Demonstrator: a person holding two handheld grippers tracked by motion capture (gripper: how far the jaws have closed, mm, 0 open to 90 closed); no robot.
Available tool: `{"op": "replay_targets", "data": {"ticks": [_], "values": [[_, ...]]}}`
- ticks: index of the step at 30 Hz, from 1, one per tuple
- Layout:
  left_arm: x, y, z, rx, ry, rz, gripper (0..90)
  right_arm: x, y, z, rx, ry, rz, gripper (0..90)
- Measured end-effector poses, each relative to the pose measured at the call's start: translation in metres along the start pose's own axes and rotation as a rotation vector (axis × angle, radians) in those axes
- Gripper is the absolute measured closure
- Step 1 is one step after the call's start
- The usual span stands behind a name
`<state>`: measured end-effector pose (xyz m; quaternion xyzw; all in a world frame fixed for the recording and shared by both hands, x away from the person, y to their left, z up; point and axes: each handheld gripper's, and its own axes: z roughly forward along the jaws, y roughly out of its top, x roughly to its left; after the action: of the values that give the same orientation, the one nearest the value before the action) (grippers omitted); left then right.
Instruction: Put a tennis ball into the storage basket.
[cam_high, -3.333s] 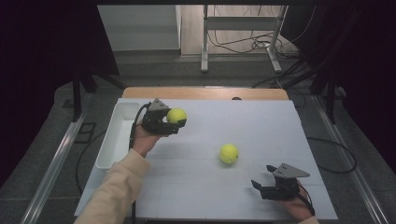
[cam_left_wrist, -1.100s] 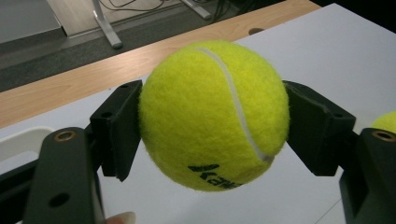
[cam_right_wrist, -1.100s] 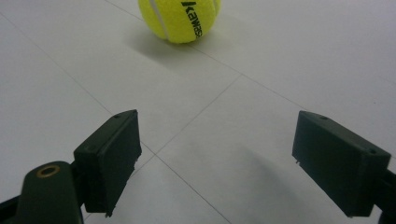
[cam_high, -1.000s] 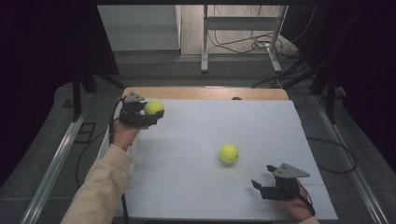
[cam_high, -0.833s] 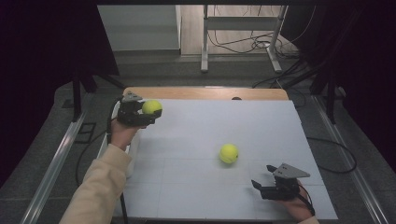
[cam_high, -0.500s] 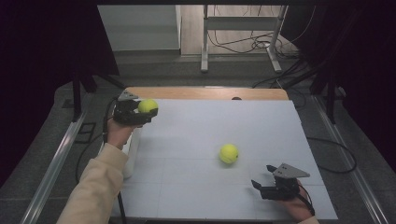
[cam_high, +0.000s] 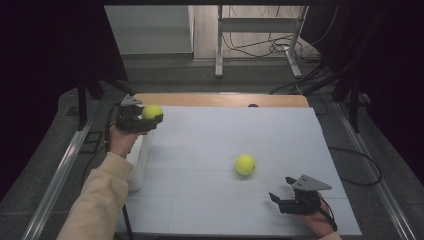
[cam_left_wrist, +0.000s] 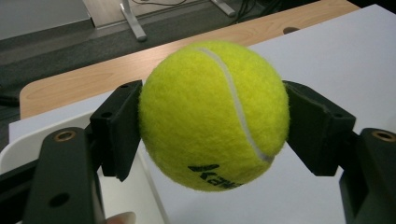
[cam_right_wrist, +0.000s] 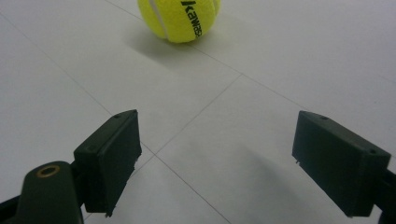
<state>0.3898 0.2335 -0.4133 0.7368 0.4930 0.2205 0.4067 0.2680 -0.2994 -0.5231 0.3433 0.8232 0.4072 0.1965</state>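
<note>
My left gripper (cam_high: 149, 118) is shut on a yellow tennis ball (cam_high: 152, 111) and holds it in the air over the far left corner of the white table sheet, by the bin's far end. In the left gripper view the ball (cam_left_wrist: 213, 114) is pinched between both black pads. A second tennis ball (cam_high: 245, 164) lies on the sheet right of centre. My right gripper (cam_high: 281, 197) rests low near the front right, open, with nothing between its fingers. In the right gripper view that ball (cam_right_wrist: 180, 18) lies ahead of the spread jaws, apart from them.
A white bin (cam_high: 138, 165) stands along the table's left edge under my left forearm. The wooden tabletop (cam_high: 220, 99) shows as a strip beyond the white sheet (cam_high: 220, 145). Cables and a metal stand lie on the floor behind the table.
My left gripper has carried its ball leftward and toward the far left corner, from over the sheet to the bin's far end. The right gripper and the loose ball have stayed put.
</note>
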Motion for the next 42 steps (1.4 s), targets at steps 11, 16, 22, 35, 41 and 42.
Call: {"op": "replay_targets", "data": {"ticks": [11, 16, 22, 35, 41, 42], "values": [[0.011, -0.001, -0.005, 0.006, 0.029, -0.015, 26.6, 0.000, 0.000, 0.000, 0.000, 0.000, 0.000, 15.8], [0.015, 0.000, -0.007, 0.006, 0.044, -0.018, 26.6, 0.000, 0.000, 0.000, 0.002, -0.001, -0.001, 15.8], [0.020, -0.001, -0.010, 0.004, 0.056, -0.025, 26.6, 0.000, 0.000, 0.000, 0.004, -0.003, 0.000, 15.8], [0.033, -0.005, -0.016, 0.008, 0.090, -0.046, 26.6, 0.000, 0.000, 0.000, 0.005, -0.003, 0.000, 15.8], [0.039, -0.007, -0.017, 0.013, 0.101, -0.059, 26.6, 0.000, 0.000, 0.000, 0.006, -0.005, 0.001, 15.9], [0.040, -0.007, -0.017, 0.013, 0.102, -0.062, 26.6, 0.000, 0.000, 0.000, 0.007, -0.005, 0.001, 15.9]]}}
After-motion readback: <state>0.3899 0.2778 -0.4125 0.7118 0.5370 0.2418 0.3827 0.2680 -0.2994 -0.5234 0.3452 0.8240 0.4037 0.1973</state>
